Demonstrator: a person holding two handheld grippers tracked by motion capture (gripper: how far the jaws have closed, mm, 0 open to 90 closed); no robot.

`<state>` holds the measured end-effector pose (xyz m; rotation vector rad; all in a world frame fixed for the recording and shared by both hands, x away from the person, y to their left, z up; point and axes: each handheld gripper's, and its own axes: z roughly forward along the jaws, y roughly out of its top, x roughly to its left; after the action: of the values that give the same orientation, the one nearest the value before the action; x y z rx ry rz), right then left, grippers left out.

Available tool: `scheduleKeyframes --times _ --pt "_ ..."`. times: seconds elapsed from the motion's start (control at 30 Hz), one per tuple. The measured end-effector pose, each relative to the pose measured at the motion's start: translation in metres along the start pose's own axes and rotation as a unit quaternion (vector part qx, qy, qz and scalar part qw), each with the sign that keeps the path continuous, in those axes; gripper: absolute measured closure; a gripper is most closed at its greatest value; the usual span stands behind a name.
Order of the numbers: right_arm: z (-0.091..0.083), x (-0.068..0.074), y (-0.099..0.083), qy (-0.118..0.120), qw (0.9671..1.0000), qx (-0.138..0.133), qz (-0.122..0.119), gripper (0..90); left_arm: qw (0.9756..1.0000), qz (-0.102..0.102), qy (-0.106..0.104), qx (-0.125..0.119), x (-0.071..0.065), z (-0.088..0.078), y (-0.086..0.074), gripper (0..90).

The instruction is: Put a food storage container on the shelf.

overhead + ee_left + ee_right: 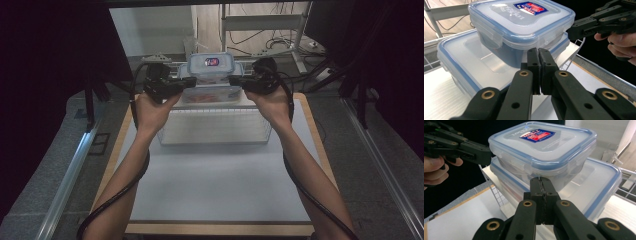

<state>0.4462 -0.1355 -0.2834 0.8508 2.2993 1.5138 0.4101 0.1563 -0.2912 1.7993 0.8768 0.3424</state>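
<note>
Left gripper [539,53], jaws pressed together, tips just beside the lower side of a small blue-rimmed lidded container [521,22]. This container rests on a larger lidded container [461,62]. At upper right, the right gripper [574,28], held by a hand [621,46], touches the small container's corner.

The small square translucent plastic container with a blue-rimmed lid [520,23] looks smooth and glossy, like the larger clear plastic box [461,62] beneath it. The black hand-held gripper [541,195] is matt plastic with brass-coloured rivets. The white tabletop [220,185] is matt, edged in wood.
</note>
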Motion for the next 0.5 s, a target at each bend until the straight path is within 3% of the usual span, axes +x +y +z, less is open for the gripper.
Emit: scheduleKeyframes --times 0.3,0.5 --pt "0.0 -0.002 -0.001 0.002 1.0 -0.001 0.005 88.0 1.0 0.004 -0.001 -0.002 -0.001 -0.001 -0.002 86.0" --pt "-0.002 0.002 -0.008 0.005 1.0 -0.006 0.001 78.1 0.9999 0.013 -0.002 -0.007 -0.006 -0.007 -0.009 74.5"
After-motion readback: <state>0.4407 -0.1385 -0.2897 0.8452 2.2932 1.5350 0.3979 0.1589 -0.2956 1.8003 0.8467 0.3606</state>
